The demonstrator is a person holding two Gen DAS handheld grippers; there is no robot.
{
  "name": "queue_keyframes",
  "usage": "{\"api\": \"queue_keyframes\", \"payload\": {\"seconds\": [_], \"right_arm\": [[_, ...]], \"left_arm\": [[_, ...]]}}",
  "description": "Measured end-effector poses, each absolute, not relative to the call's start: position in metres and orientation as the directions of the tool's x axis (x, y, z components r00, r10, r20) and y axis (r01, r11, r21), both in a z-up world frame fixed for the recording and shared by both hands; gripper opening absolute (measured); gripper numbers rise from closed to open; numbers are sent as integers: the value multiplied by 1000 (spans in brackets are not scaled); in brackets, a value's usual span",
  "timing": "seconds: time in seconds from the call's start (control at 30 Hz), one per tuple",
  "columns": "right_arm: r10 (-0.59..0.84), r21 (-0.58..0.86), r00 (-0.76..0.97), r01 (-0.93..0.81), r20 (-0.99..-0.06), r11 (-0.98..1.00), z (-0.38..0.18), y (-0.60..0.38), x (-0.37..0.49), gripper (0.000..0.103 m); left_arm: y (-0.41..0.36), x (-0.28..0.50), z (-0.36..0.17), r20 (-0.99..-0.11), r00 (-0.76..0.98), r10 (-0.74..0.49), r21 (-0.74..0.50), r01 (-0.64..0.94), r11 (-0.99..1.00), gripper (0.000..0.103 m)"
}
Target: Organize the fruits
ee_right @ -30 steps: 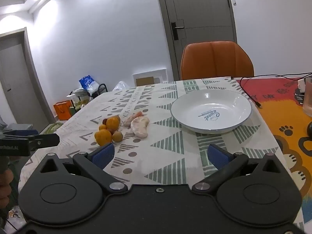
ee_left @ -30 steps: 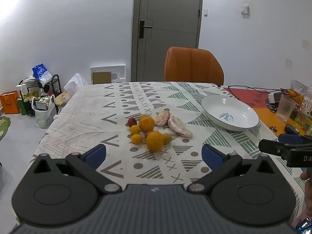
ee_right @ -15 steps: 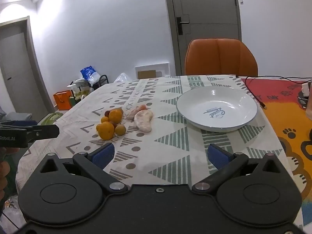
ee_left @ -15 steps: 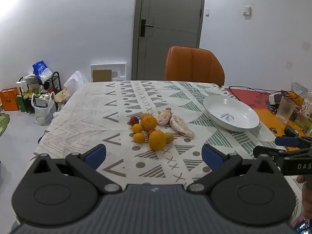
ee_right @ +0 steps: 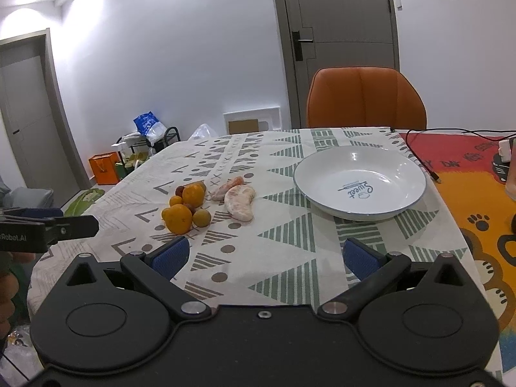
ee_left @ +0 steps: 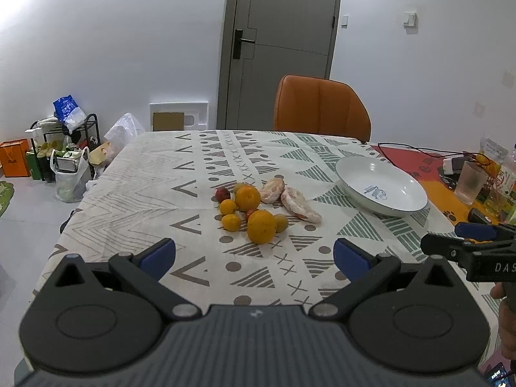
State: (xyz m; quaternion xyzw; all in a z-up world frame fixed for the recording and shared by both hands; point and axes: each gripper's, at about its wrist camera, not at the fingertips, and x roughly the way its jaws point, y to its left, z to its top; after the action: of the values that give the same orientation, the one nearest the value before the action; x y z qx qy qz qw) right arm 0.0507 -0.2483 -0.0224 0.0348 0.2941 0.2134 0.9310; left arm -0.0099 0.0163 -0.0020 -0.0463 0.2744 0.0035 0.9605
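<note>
A cluster of fruit lies mid-table: a large orange [ee_left: 261, 226] in front, a second orange [ee_left: 247, 198] behind it, several small yellow fruits, a small red fruit [ee_left: 222, 194] and two peeled pomelo segments [ee_left: 300, 205]. The same pile shows in the right wrist view, with the front orange [ee_right: 176, 219] and a pomelo segment [ee_right: 240, 202]. A white plate [ee_left: 351, 174] [ee_right: 322, 200] stands empty to the right of the fruit. My left gripper [ee_left: 254, 254] is open above the table's near edge, short of the fruit. My right gripper [ee_right: 264, 254] is open too, nothing between its fingers.
An orange chair [ee_left: 321, 109] stands at the far side before a grey door [ee_left: 283, 32]. A cable, a glass [ee_left: 469, 182] and clutter sit on the red-orange mat [ee_right: 477, 193] at the right. Bags and a rack [ee_left: 61, 154] are on the floor at left.
Both grippers have drawn back and risen slightly, so the fruit and plate sit a little farther away in both views. Nothing on the table has moved; both grippers stay open.
</note>
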Motion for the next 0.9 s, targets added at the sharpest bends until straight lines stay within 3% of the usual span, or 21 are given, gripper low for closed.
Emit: {"api": "queue_keyframes", "payload": {"seconds": [0.9], "right_arm": [[433, 199, 735, -389, -522, 900, -25, -251, 50, 103]], "left_arm": [[14, -11, -3, -522, 853, -32, -90, -18, 996, 103]]}}
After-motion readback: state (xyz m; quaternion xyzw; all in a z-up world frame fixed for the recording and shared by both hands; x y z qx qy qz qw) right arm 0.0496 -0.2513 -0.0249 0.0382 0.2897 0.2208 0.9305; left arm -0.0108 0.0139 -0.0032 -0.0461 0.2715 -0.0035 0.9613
